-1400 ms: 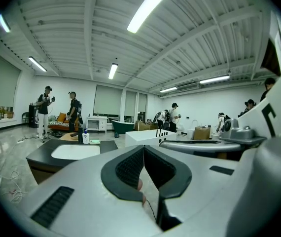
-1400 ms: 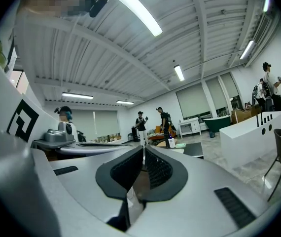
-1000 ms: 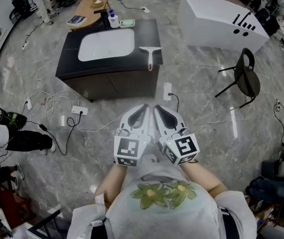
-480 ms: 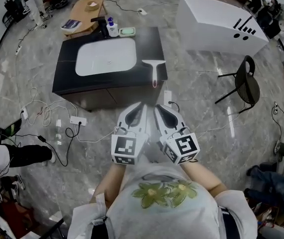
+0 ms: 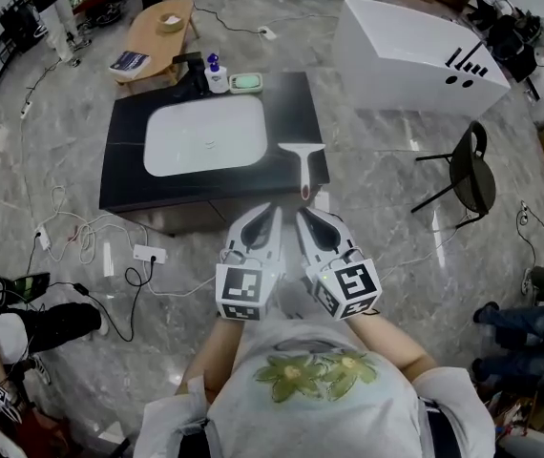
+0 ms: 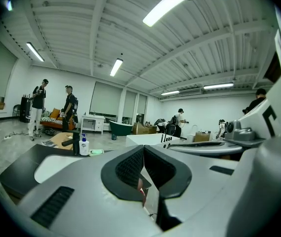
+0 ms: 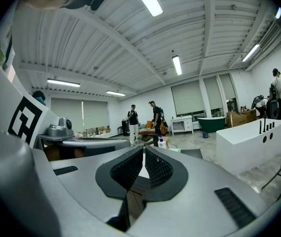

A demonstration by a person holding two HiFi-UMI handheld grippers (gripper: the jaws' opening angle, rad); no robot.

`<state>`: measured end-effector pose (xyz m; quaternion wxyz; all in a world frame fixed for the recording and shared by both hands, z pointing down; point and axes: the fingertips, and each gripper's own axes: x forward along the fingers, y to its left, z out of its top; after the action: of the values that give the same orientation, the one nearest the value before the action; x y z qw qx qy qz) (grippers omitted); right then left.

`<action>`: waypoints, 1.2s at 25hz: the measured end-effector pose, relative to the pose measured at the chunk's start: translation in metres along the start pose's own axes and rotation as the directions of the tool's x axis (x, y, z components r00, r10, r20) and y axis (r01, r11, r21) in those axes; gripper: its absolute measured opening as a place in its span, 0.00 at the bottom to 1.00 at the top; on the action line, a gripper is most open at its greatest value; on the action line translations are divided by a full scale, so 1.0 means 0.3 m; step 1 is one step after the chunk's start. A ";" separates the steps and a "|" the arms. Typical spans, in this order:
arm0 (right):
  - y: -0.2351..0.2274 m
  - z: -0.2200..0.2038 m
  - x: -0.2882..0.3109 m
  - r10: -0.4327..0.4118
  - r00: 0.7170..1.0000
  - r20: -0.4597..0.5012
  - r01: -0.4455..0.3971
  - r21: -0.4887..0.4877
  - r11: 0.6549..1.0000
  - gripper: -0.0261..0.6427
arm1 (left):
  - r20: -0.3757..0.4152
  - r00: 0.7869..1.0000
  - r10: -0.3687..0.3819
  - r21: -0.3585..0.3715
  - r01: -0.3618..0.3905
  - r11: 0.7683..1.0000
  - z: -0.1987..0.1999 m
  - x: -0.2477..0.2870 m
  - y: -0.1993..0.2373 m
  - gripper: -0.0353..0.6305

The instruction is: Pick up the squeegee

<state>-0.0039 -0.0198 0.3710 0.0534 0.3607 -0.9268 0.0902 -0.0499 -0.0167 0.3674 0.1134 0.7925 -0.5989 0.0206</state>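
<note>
change: squeegee (image 5: pixel 303 165) on the dark surface (image 5: pixel 291 103) is now nearer — approach going on | left gripper (image 5: pixel 270 209), right gripper (image 5: pixel 302 213): fingers together, empty | next: opening needed

I see a black counter (image 5: pixel 286 98) standing on the grey marble floor (image 5: pixel 387 218). A white basin (image 5: pixel 205 136) is sunk into its left part. Along the back edge stand a black tap (image 5: pixel 191 70), a pump bottle (image 5: pixel 217 72) and a green soap dish (image 5: pixel 245 83). The squeegee (image 5: pixel 303 160) lies flat just right of the basin, blade toward the back, handle reaching the front edge.
</note>
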 end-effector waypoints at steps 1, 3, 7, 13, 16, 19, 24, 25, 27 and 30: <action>-0.009 0.007 0.024 -0.007 1.000 0.002 0.007 -0.003 1.000 0.08 | -0.001 1.000 -0.003 0.000 0.003 1.000 0.004 0.015 0.018 0.07; -0.025 0.016 0.072 -0.024 1.000 0.003 0.024 -0.010 1.000 0.08 | -0.005 1.000 -0.012 0.001 0.012 1.000 0.010 0.042 0.055 0.07; -0.053 0.008 0.144 -0.065 0.998 -0.011 0.064 -0.021 0.998 0.08 | -0.007 0.999 -0.048 0.009 0.048 0.999 0.019 0.082 0.100 0.07; -0.096 -0.028 0.205 -0.101 0.992 -0.071 0.100 -0.018 0.995 0.08 | -0.029 0.996 -0.081 0.000 0.081 0.997 -0.015 0.154 0.142 0.07; -0.114 -0.047 0.225 -0.123 0.988 -0.098 0.121 -0.026 0.992 0.08 | -0.060 0.994 -0.096 -0.004 0.096 0.995 -0.054 0.176 0.149 0.07; -0.141 -0.060 0.237 -0.151 0.981 -0.122 0.148 -0.032 0.988 0.08 | -0.086 0.990 -0.109 -0.016 0.108 0.994 -0.083 0.193 0.149 0.07; -0.188 -0.087 0.254 -0.176 0.973 -0.150 0.176 -0.018 0.984 0.08 | -0.120 0.985 -0.123 -0.025 0.121 0.992 -0.120 0.230 0.155 0.07; -0.198 -0.093 0.258 -0.182 0.971 -0.153 0.182 -0.013 0.983 0.08 | -0.125 0.984 -0.125 -0.024 0.123 0.992 -0.125 0.239 0.157 0.07; -0.220 -0.104 0.268 -0.194 0.968 -0.157 0.194 -0.011 0.981 0.08 | -0.133 0.983 -0.130 -0.023 0.128 0.992 -0.133 0.255 0.159 0.07; -0.261 -0.120 0.287 -0.209 0.963 -0.170 0.210 -0.016 0.978 0.08 | -0.148 0.979 -0.138 -0.020 0.136 0.990 -0.145 0.280 0.164 0.07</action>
<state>-0.0129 -0.1257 0.4305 0.1413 0.4477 -0.8754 0.1156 -0.0688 -0.0999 0.4316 0.1632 0.8275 -0.5327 0.0690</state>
